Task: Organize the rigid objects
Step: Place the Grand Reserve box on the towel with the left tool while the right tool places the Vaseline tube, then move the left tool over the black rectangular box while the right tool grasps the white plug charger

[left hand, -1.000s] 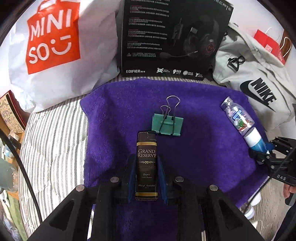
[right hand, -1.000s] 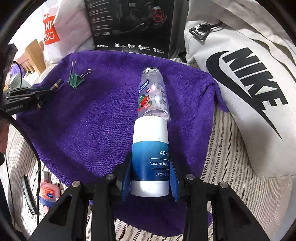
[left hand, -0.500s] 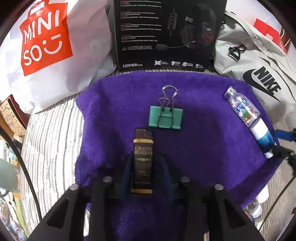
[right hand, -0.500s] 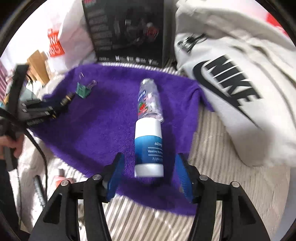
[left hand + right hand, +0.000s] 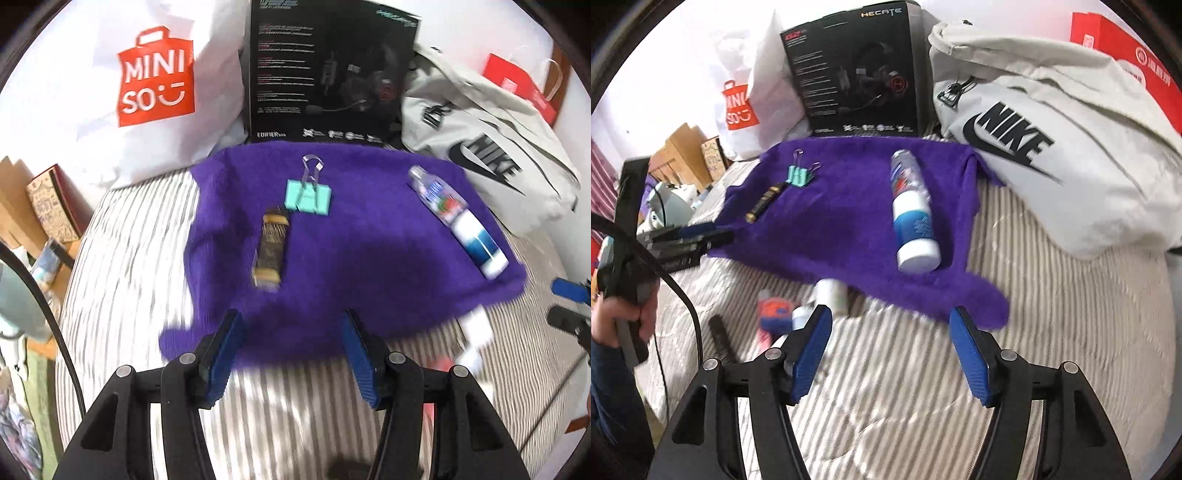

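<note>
Tools (image 5: 291, 350) (image 5: 892, 347) agape | off towel (image 5: 362, 266) near edge | bedsheet (image 5: 1052, 332) below

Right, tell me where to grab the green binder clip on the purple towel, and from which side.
Grip the green binder clip by its flat green body, jaws closing across its width. Come from the near edge of the purple towel, since its wire handles point away toward the black headset box. The dark gold-banded tube lies just short of it on the left, so probably approach slightly from above.
</note>
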Motion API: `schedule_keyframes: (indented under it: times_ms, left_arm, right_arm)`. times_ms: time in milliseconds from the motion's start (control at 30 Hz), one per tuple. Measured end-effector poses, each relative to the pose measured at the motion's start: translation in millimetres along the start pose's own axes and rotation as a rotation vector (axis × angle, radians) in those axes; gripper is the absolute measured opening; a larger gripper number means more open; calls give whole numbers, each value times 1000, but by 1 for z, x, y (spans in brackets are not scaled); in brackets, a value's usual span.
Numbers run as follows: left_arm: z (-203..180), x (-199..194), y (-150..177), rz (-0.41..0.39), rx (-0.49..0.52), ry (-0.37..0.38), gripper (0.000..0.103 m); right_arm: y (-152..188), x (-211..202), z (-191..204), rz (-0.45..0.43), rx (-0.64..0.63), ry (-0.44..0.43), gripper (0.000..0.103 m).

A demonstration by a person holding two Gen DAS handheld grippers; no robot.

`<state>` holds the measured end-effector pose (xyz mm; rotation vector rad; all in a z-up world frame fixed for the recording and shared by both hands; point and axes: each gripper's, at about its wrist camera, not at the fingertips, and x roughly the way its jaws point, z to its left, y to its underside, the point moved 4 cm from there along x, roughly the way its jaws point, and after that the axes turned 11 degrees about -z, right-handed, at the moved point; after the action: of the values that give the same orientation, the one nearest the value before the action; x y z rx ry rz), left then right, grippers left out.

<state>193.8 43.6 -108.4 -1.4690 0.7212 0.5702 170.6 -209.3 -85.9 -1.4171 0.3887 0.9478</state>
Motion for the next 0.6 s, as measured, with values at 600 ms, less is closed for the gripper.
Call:
schedule_keyframes:
  times_ms: [600]
  left_arm:
    - [-49, -44, 95, 37, 99, -11, 55]
  right_arm:
    - [44, -16, 39, 40, -22, -38, 66]
